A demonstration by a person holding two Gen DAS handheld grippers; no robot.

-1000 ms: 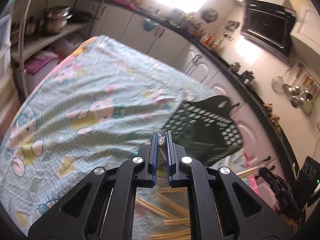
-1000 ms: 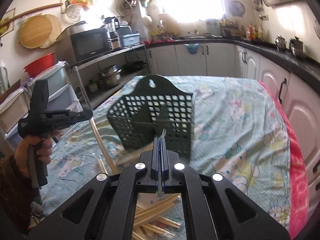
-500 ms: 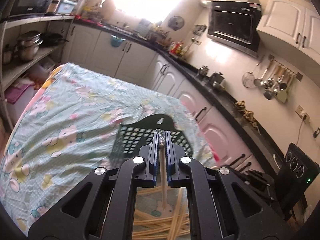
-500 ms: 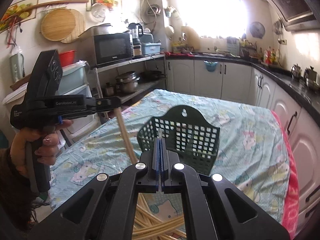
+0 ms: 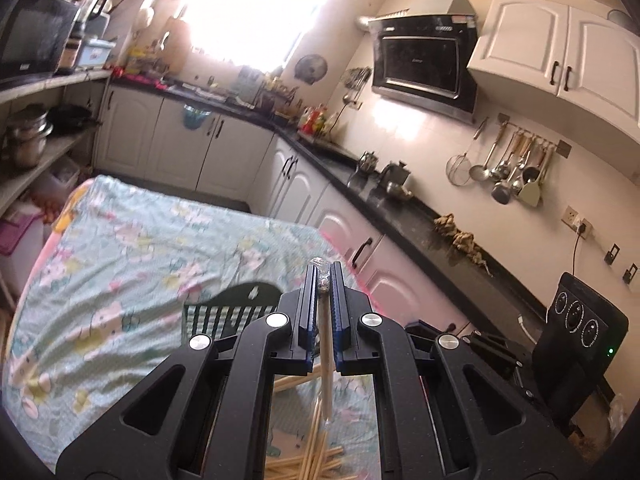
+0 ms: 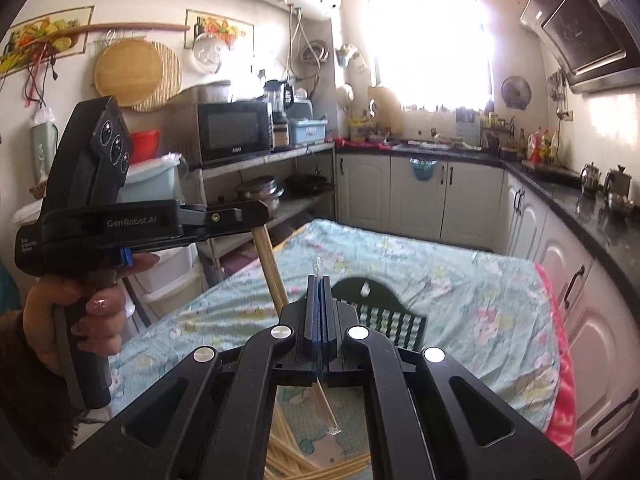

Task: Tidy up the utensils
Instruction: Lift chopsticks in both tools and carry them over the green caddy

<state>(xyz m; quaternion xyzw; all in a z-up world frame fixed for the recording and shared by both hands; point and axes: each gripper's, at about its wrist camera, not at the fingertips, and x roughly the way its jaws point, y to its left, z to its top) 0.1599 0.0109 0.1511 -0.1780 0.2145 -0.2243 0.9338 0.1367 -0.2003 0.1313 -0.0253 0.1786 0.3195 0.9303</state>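
Observation:
My left gripper is shut on a wrapped pair of wooden chopsticks that hangs down below its jaws. The right wrist view shows the same left gripper in a hand, high at the left, with its chopsticks slanting down. My right gripper is shut on the clear wrapper of another chopstick pair; the wrapper tip pokes above the jaws. A dark green perforated basket lies on the table just beyond and below both grippers. Loose chopsticks lie under them.
The table wears a pale green cartoon-print cloth with a pink edge. White cabinets under a black counter run along its right and far sides. Shelves with pots and a microwave stand to the left.
Both grippers have risen, each still shut on its chopsticks. The basket and table have dropped lower in both views, and the left gripper sits higher in the right wrist view.

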